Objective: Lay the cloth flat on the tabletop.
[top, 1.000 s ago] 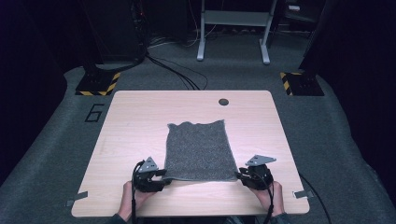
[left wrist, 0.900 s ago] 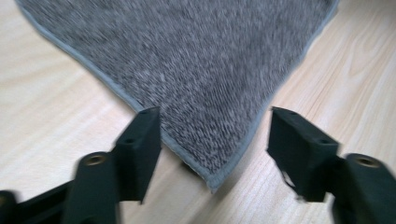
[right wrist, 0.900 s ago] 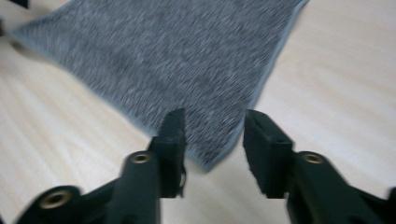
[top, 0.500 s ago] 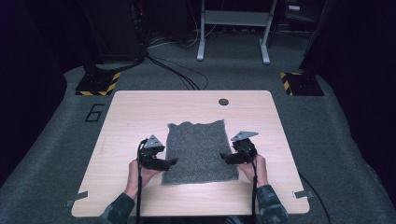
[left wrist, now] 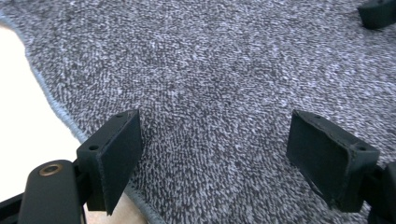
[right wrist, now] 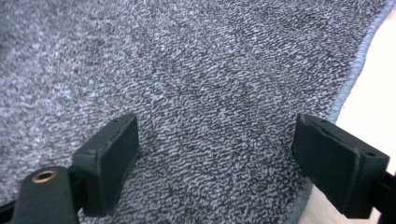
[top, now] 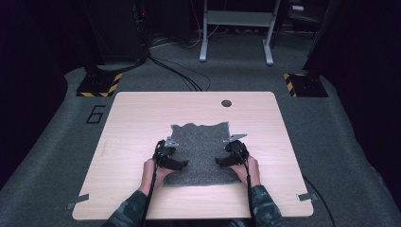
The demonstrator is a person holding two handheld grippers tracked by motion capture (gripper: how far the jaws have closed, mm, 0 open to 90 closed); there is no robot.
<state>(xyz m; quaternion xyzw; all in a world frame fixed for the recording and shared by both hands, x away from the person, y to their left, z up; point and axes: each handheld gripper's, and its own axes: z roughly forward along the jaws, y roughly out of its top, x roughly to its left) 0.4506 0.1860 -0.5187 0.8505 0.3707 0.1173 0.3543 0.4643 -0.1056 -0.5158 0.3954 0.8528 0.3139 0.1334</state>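
A grey terry cloth (top: pixel 201 142) lies flat on the light wooden table (top: pixel 132 123), its far edge wavy. My left gripper (top: pixel 182 164) hovers over the cloth's near left part and points inward. My right gripper (top: pixel 219 161) faces it from the near right part. In the left gripper view the left gripper (left wrist: pixel 212 126) has wide jaws with just cloth (left wrist: pixel 210 56) beneath them. The right gripper (right wrist: pixel 215 126) is equally wide above the cloth (right wrist: pixel 187 56). Both pairs of jaws have just been opening, with nothing between them. The cloth's hemmed edge (right wrist: pixel 359 70) runs past the right jaw.
A dark round hole (top: pixel 226 103) sits in the table beyond the cloth. Tape tabs (top: pixel 77 202) mark the front corners. On the floor behind are striped bases (top: pixel 99 85), cables (top: pixel 179 75) and a metal stand (top: pixel 236 28). Bare table lies left and right of the cloth.
Both grippers left the cloth's near corners, moved forward and inward over the cloth, and their jaws opened. The cloth stays flat on the table.
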